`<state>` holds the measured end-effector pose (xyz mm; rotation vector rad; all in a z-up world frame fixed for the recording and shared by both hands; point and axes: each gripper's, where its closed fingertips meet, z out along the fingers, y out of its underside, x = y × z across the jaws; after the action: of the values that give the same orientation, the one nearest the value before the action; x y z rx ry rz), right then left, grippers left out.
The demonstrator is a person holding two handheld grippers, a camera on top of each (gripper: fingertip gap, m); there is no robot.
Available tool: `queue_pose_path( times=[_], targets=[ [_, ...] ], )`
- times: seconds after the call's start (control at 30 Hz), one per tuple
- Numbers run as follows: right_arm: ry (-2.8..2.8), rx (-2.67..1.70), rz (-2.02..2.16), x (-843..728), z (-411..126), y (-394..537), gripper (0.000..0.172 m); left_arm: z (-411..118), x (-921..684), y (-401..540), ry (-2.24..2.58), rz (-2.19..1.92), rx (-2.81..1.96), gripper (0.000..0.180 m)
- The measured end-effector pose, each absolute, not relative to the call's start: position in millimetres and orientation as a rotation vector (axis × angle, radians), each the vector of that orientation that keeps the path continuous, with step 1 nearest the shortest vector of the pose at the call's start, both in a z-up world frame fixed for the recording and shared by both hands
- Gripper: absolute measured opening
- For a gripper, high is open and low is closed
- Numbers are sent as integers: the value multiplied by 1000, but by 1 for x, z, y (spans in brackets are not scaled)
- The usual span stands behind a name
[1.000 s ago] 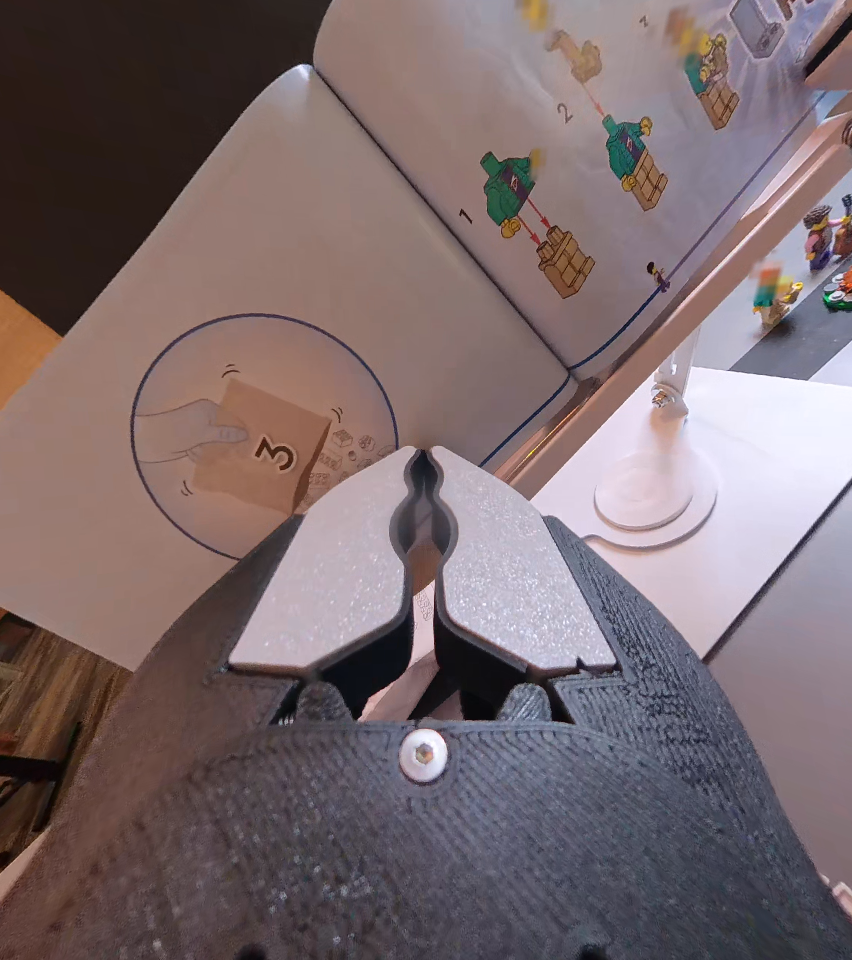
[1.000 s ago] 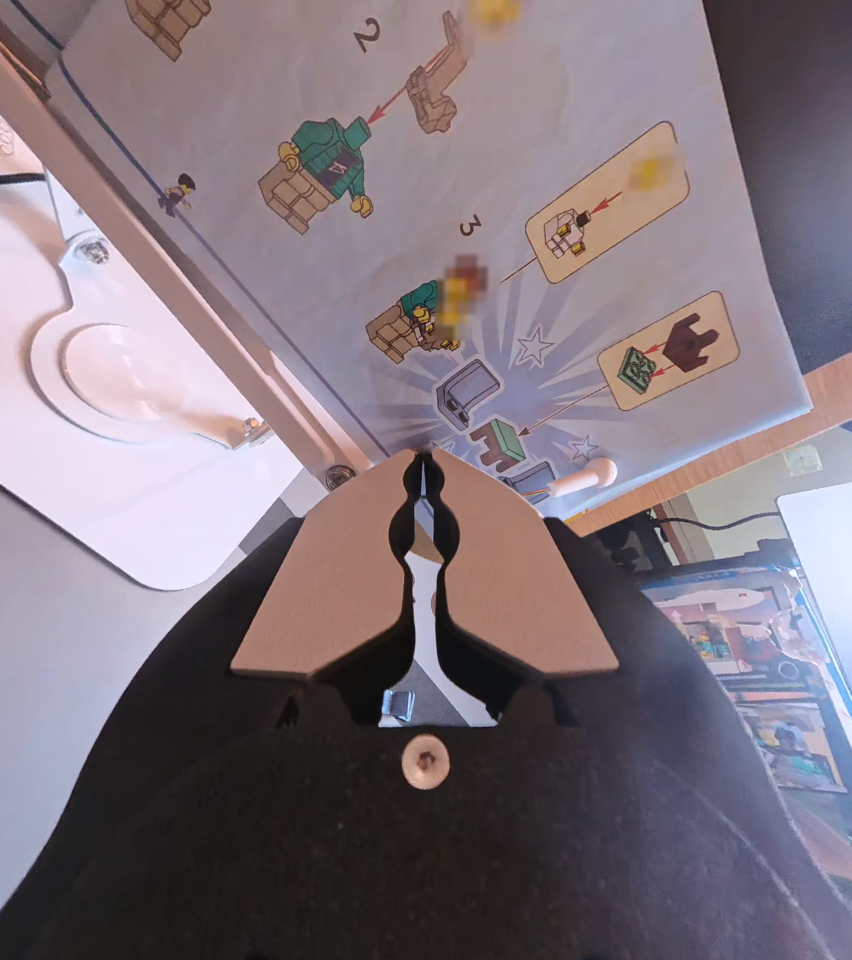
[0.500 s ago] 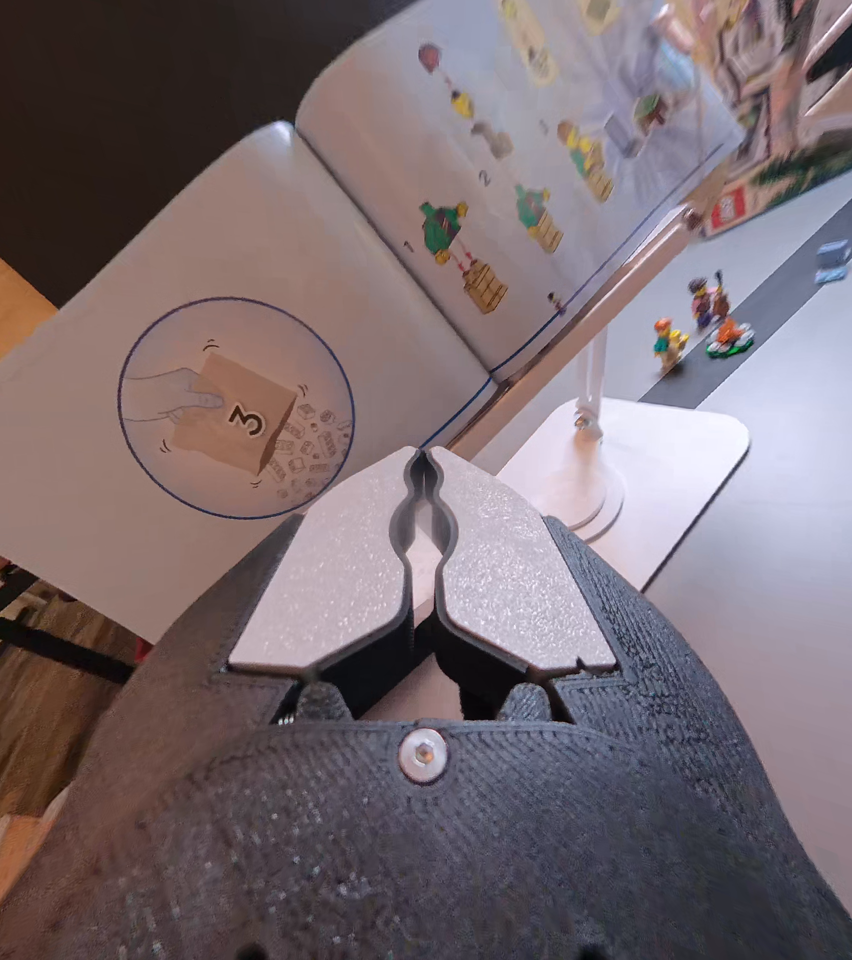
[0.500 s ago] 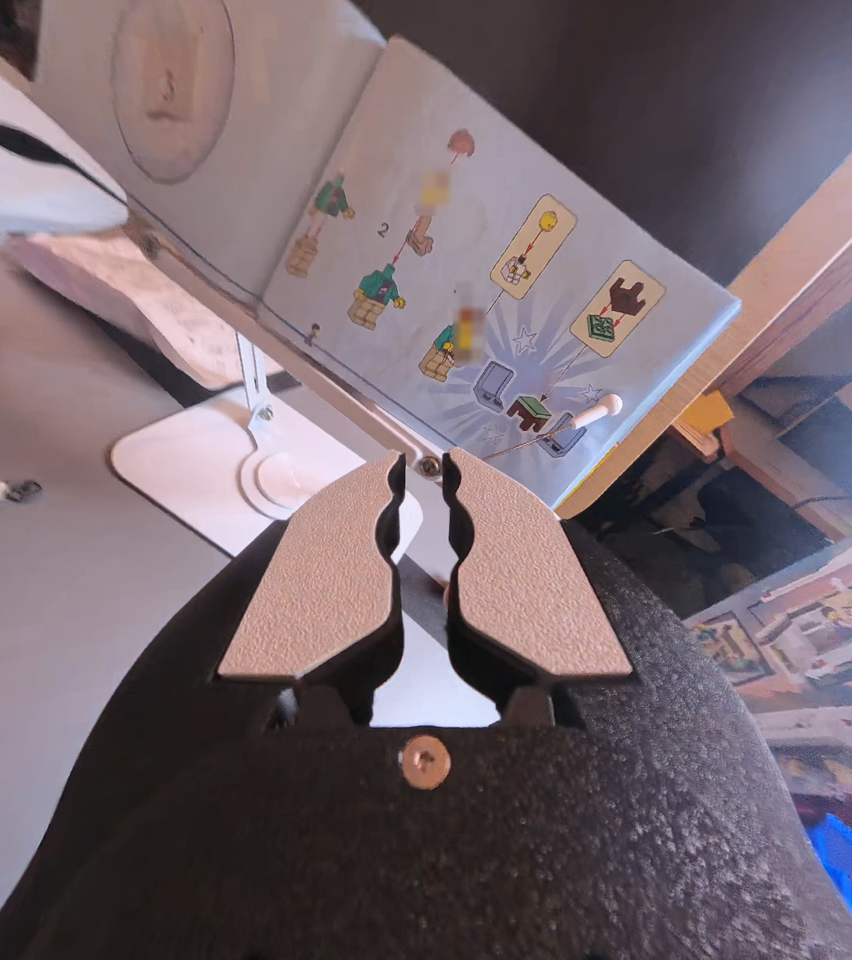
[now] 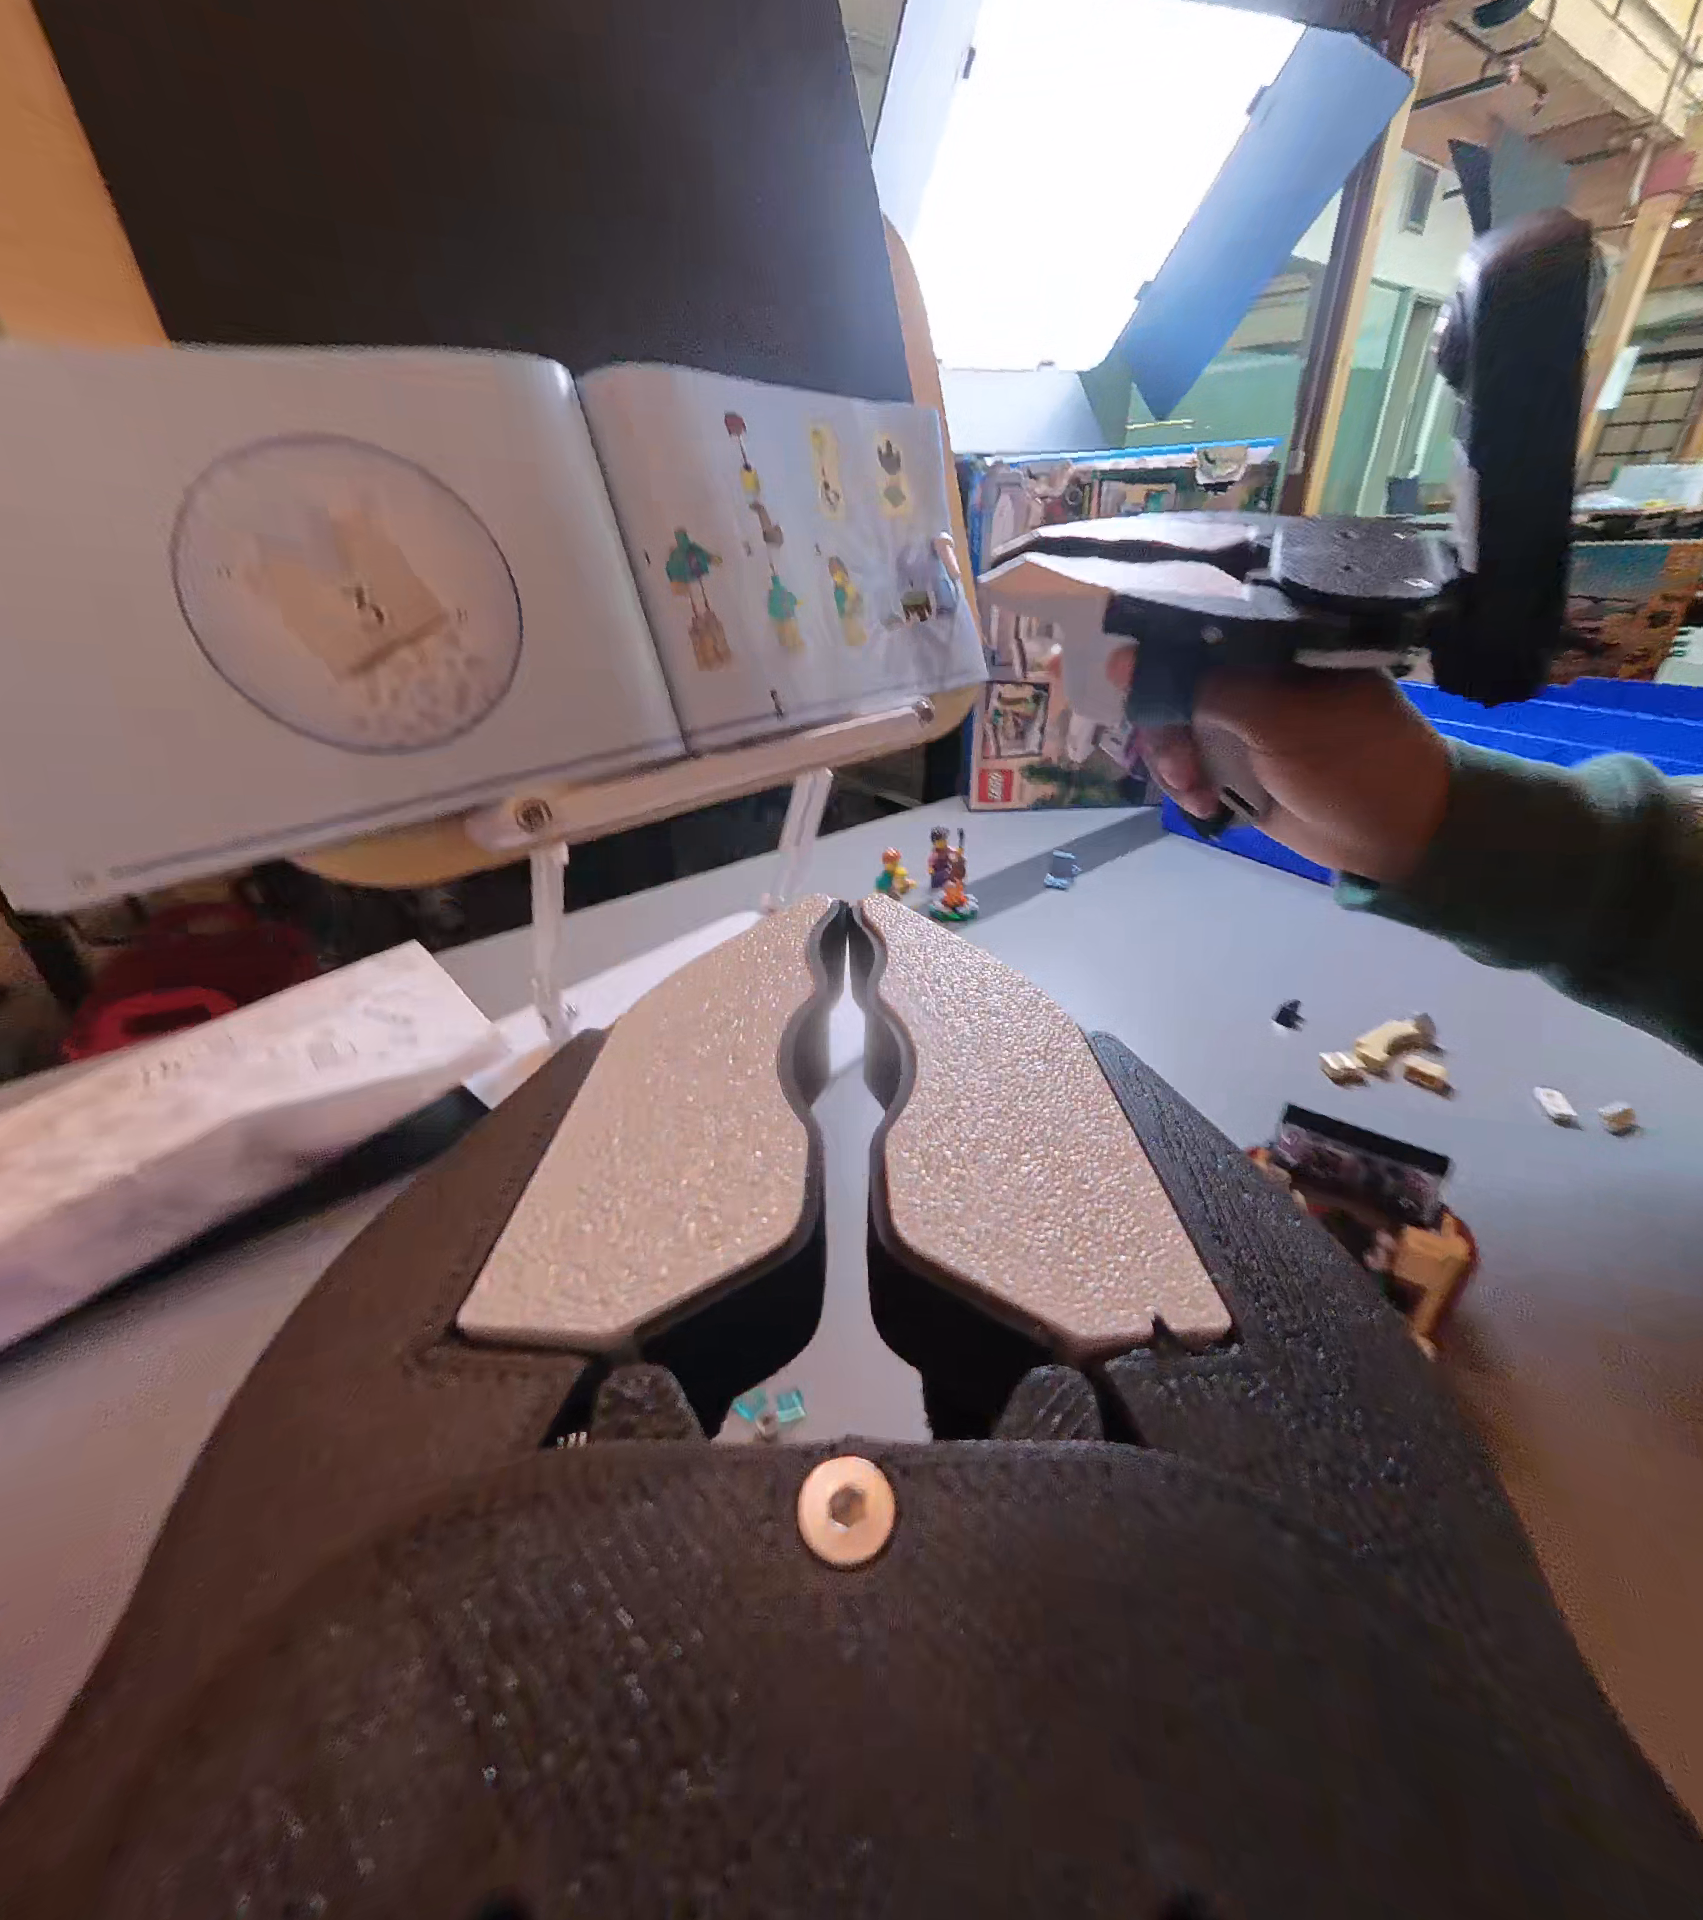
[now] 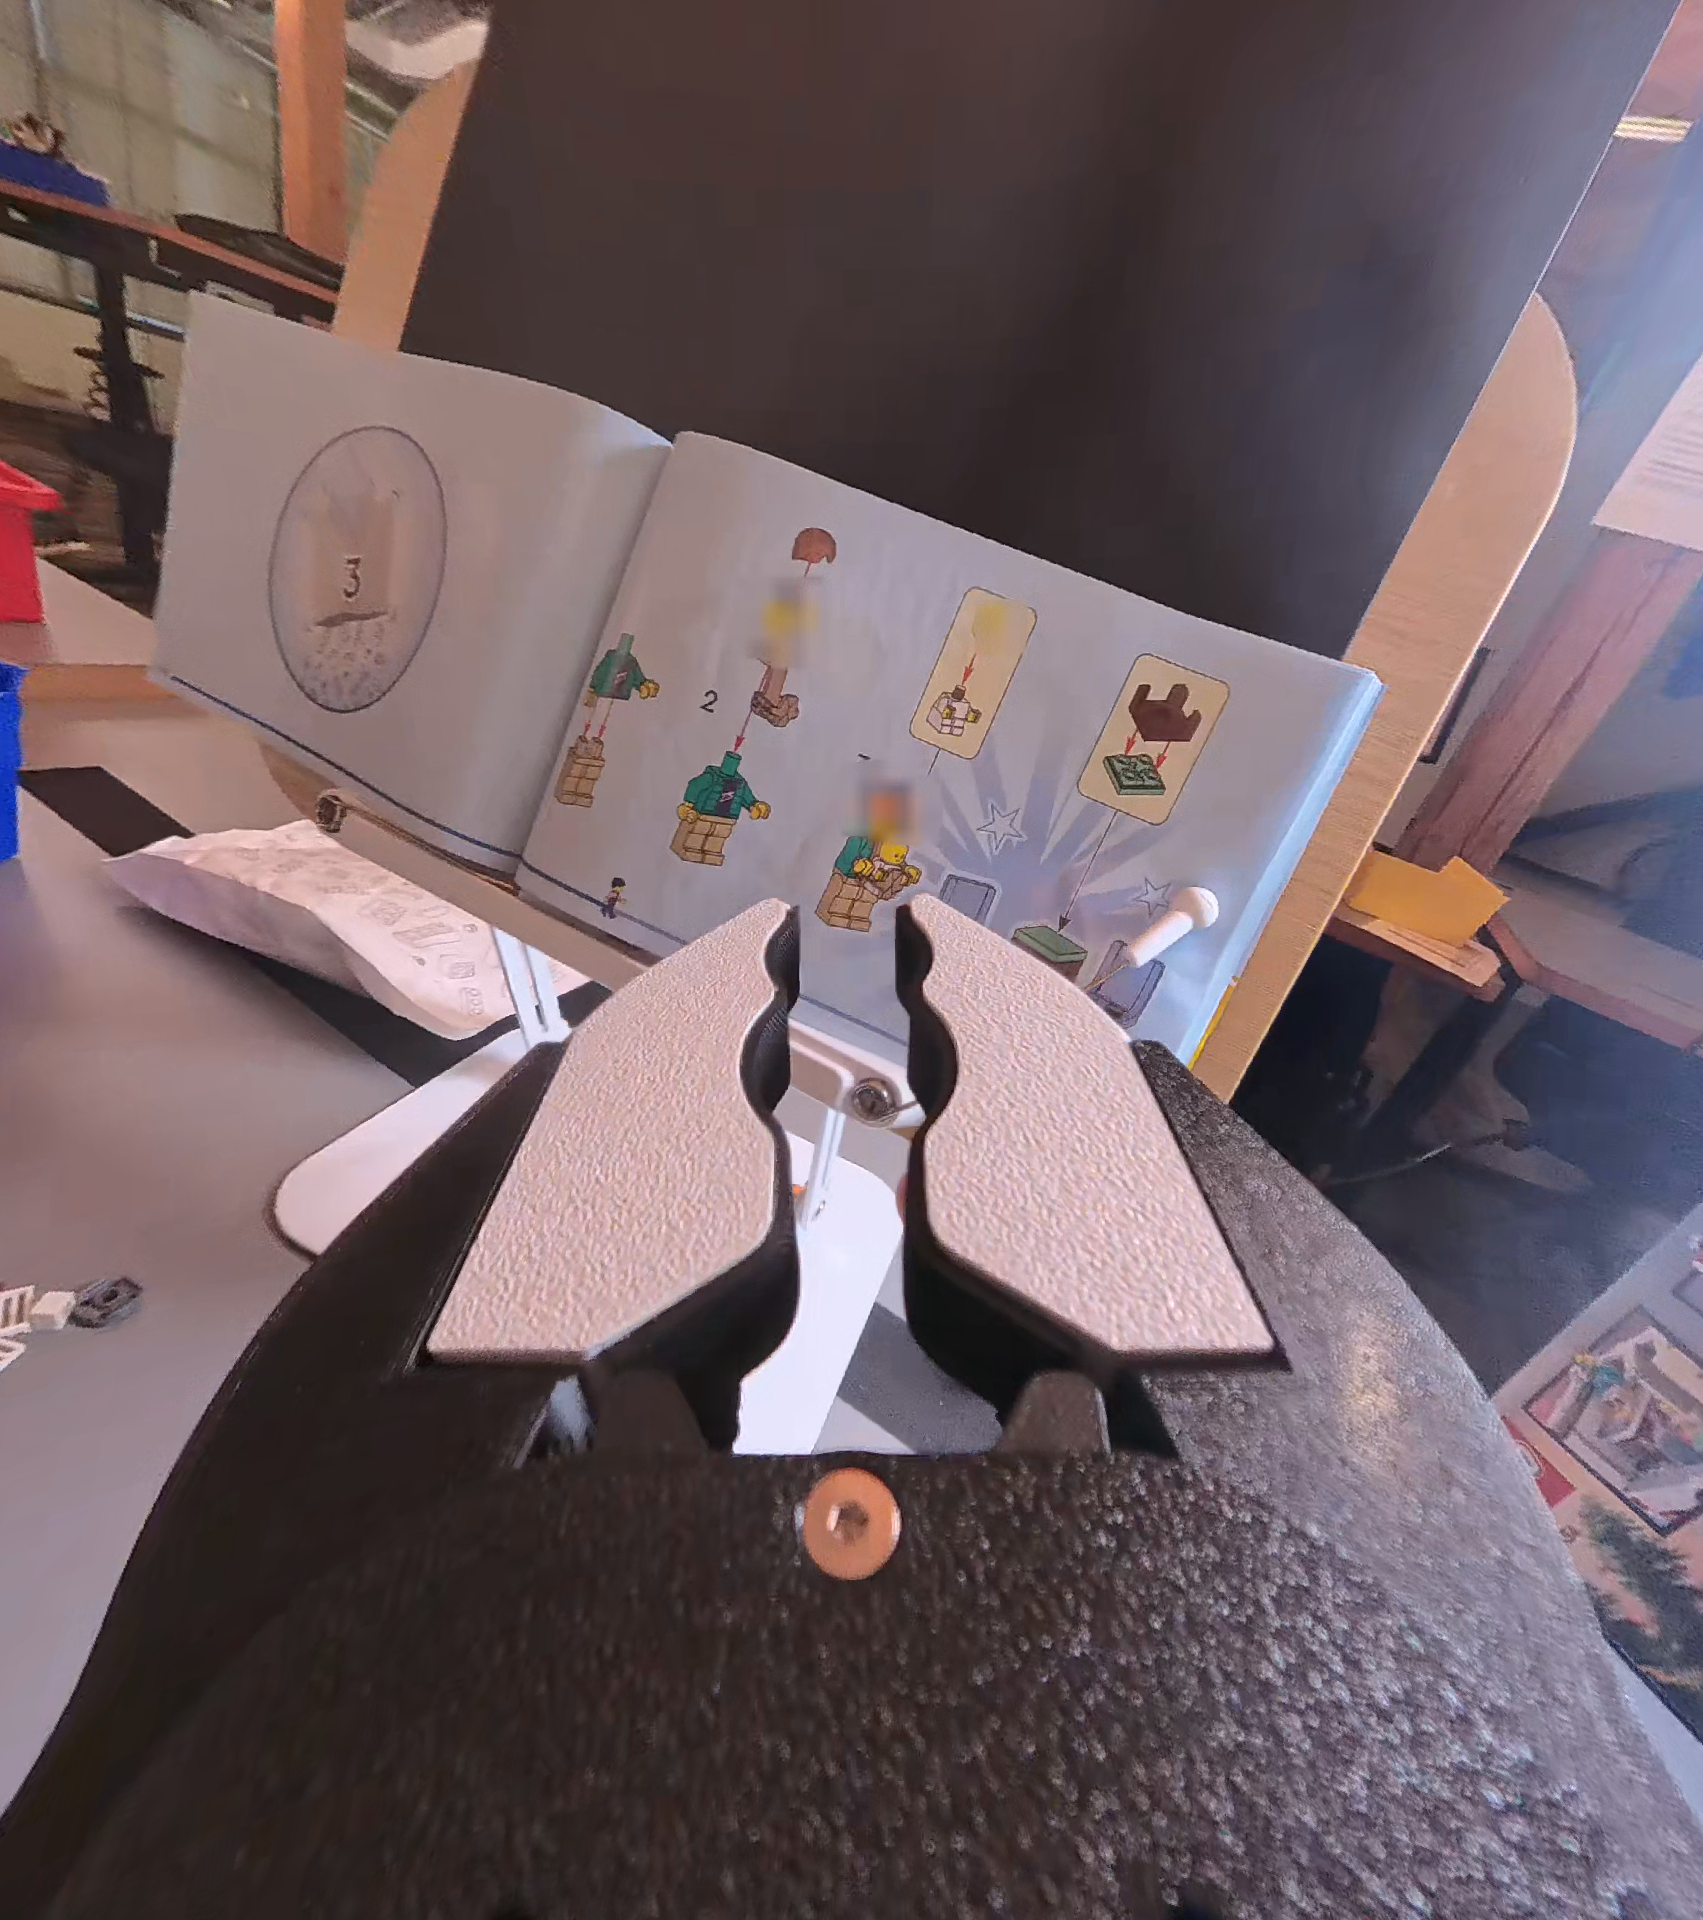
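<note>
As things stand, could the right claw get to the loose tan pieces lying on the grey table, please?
Probably yes. The right claw, open and holding nothing, is raised over the table, and the tan pieces lie in the open below the hand, with nothing over them.

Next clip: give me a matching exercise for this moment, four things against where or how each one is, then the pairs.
Things
1. left gripper
2. right gripper
3. instruction booklet
4. white paper bag

States or places
A. lying flat on the grey table
B. jaws apart, nothing between them
C. open on the white stand
D. jaws closed, nothing in them

Pairs: 1-D, 2-B, 3-C, 4-A
</note>
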<state>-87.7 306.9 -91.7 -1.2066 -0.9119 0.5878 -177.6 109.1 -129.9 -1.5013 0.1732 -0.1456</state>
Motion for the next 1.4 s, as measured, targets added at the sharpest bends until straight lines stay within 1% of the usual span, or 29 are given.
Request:
queue_pose_path(
  times=[0.03,0.07,0.13,0.23,0.37,0.53,0.7,1.0,1.23,1.4],
  targets=[
    [-905,-1209,578,-89,-92,311,18,-138,-175,100,161,-200,-1514,16],
    [-899,-1213,570,-91,-93,315,19,-148,-174,92,134,-266,-1540,25],
    [-893,-1236,567,-92,-99,321,21,-161,-174,78,66,-376,-1560,35],
    [-880,-1283,570,-90,-112,328,23,-173,-180,69,59,-343,-1584,45],
    [-883,-1312,540,-83,-126,330,27,-171,-190,67,108,-198,-1573,46],
    [-862,-1300,526,-74,-116,329,32,-173,-193,67,157,-75,-1575,44],
    [-861,-1288,531,-80,-106,329,33,-178,-191,69,173,-58,-1586,44],
    [-859,-1313,556,-95,-118,329,32,-181,-188,70,201,-47,-1590,43],
    [-831,-1292,563,-95,-105,330,31,-181,-193,69,198,-60,-1587,41],
    [-842,-1310,551,-94,-115,329,31,-179,-193,69,204,-72,-1587,39]
  ],
)
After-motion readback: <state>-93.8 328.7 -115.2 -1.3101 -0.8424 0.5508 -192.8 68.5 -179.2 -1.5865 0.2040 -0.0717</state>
